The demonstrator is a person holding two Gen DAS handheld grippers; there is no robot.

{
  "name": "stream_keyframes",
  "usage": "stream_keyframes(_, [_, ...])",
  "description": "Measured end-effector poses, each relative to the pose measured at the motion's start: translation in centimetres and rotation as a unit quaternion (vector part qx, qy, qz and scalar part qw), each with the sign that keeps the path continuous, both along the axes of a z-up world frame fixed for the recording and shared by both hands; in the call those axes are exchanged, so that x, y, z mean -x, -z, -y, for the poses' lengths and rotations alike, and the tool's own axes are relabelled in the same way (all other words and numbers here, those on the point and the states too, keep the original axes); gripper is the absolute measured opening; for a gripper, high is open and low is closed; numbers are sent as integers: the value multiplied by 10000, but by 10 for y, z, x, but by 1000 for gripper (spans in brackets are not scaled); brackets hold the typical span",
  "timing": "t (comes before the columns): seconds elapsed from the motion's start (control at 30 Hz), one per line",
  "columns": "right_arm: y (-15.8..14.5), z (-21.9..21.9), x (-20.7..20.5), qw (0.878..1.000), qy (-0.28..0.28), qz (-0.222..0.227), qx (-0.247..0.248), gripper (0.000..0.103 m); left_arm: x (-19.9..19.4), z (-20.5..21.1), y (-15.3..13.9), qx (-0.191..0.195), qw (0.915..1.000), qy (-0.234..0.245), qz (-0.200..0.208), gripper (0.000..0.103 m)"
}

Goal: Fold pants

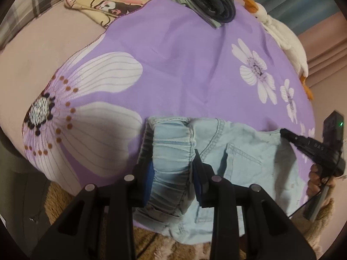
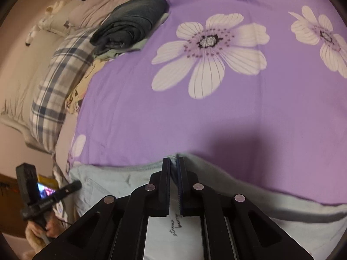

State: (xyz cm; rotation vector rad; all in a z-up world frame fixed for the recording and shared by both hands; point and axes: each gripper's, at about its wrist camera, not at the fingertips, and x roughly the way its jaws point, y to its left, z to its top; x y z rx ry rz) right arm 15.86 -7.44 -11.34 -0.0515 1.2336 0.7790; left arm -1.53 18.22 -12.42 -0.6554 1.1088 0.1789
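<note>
Jaws on my left gripper (image 1: 172, 162) stand apart with the gathered elastic waistband of the pants (image 1: 227, 151) bunched between the blue pads; whether they pinch it I cannot tell. My right gripper (image 2: 174, 169) has its jaws clenched on a thin edge of the same pants (image 2: 121, 179), the cloth showing in the narrow slit between them at lower centre of the right view.

From the left view the pants lie across the lower middle of the frame on the purple sheet (image 1: 184, 65), running right toward the other gripper (image 1: 284, 132), whose tip touches the fabric at the right edge. A hand (image 1: 317, 182) grips that tool's handle at lower right. In the right view the left gripper (image 2: 74, 185) enters from lower left, tilted up, its tip just at the pants.

Pale blue denim, soft and creased, with stitched seams and a patch pocket. The sheet is smooth with large white flowers. Dark folded clothes (image 2: 130, 26) sit at upper left, beside a plaid pillow (image 2: 58, 82).
</note>
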Motion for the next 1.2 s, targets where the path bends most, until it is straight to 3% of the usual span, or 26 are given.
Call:
stream_keyframes(0.17, [36,-14,-11,9981,75,-47,614,6,-5,2,5,-146,9999,52,-77,36])
stream_keyframes(0.3, [45,-15,-13,9979,227,27,600,6,-6,1,6,-103,9999,16,-71,39])
stream_keyframes(0.43, [43,-9,-15,9981,348,141,484,6,-7,3,-8,-393,9991,-44,-134,56])
stream_keyframes(0.47, [41,-5,-16,9983,377,91,432,13,-4,4,-16,-415,9991,-84,-34,60])
stream_keyframes(0.5, [37,1,-16,9985,436,41,339,26,-2,3,-23,-405,9991,-115,78,64])
stream_keyframes(0.57, [25,21,-17,9974,708,88,109,43,4,5,-43,-357,9985,-153,376,78])
stream_keyframes(0.6, [15,37,-17,9959,887,201,-8,47,7,7,-55,-359,9977,-143,560,80])
stream_keyframes(0.7, [-7,93,-21,9882,1460,453,-92,47,4,17,-79,-402,9951,-43,901,81])
stream_keyframes(0.83, [-22,195,-24,9614,2636,776,155,47,-24,51,-89,-202,9915,487,1190,81])
stream_keyframes(0.9, [-24,243,-23,9438,3193,816,240,47,-47,76,-83,-184,9905,807,1100,79])
stream_keyframes(1.07, [-12,350,-14,8936,4429,609,401,47,-110,136,-44,394,9838,1537,829,44])
stream_keyframes(1.13, [-8,375,-12,8824,4650,530,480,48,-126,152,-29,490,9825,1663,684,36])
stream_keyframes(1.2, [-3,392,-11,8729,4819,484,588,48,-144,170,-12,466,9803,1852,504,34])
